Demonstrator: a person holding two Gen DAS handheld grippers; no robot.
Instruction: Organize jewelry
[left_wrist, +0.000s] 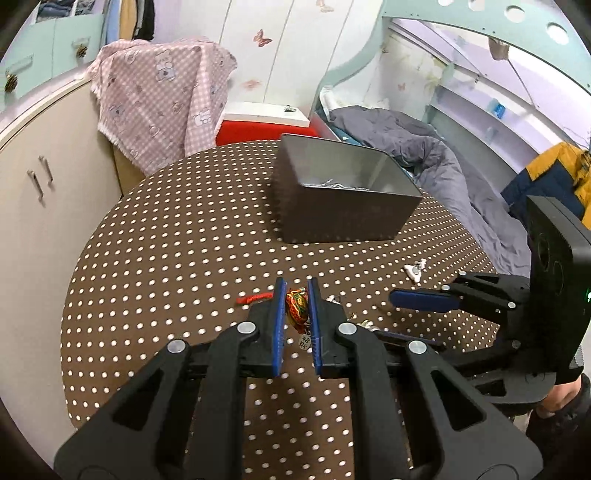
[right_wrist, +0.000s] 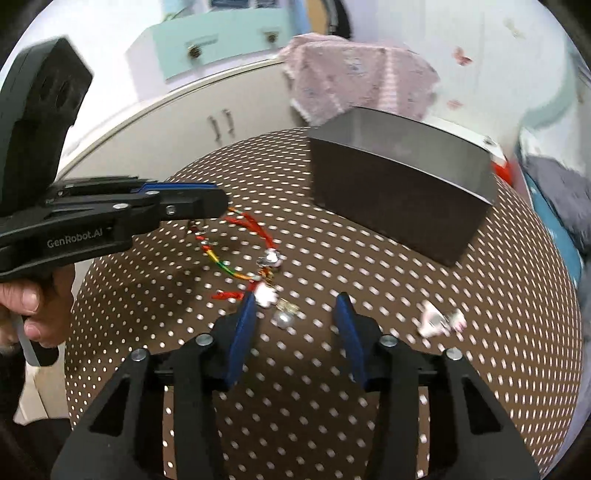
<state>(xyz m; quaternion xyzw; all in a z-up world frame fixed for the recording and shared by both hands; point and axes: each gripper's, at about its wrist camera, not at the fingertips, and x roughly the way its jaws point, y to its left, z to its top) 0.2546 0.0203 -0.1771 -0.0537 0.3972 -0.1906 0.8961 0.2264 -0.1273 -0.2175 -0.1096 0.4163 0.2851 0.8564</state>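
Note:
My left gripper (left_wrist: 296, 286) is shut on a colourful braided bracelet (left_wrist: 296, 309) with red cord ends and a small round tag, held just above the dotted table. In the right wrist view the left gripper (right_wrist: 207, 203) holds one end while the bracelet (right_wrist: 229, 267) trails down to charms on the cloth. My right gripper (right_wrist: 295, 302) is open and empty, its jaws astride a pearl-like piece (right_wrist: 282, 318). A white jewelry piece (right_wrist: 439, 320) lies to the right; it also shows in the left wrist view (left_wrist: 415, 271). The grey metal box (left_wrist: 343, 192) stands behind, with a chain inside.
The round table (left_wrist: 166, 258) has a brown white-dotted cloth. A beige cabinet (left_wrist: 40, 192) stands left, a pink checked cloth (left_wrist: 162, 99) behind, a bed with a grey quilt (left_wrist: 424, 147) right. The box also appears in the right wrist view (right_wrist: 399, 184).

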